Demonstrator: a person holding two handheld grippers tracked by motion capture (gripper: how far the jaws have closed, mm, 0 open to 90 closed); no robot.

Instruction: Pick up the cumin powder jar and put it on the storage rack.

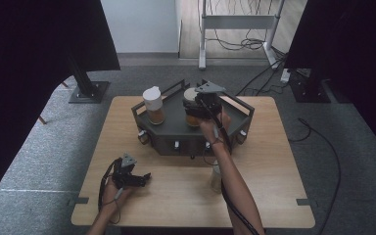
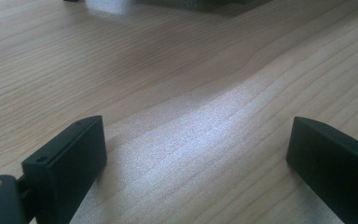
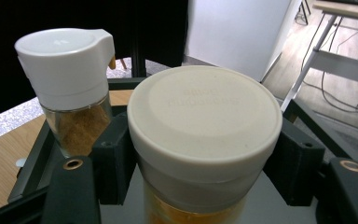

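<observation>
We see the right gripper (image 3: 205, 172) with its jaws closed around a cream-lidded jar (image 3: 204, 135), which stands in the dark tray (image 1: 171, 129) beside a white-capped shaker (image 3: 70, 88). We judge two containers placed, with release pending; whether the jar's base rests on the tray floor we cannot tell. A third container (image 1: 216, 178) waits on the wooden table (image 1: 269, 161), half hidden behind the forearm. The left gripper (image 2: 196, 154) rests near the table's front edge, jaws wide and empty.
</observation>
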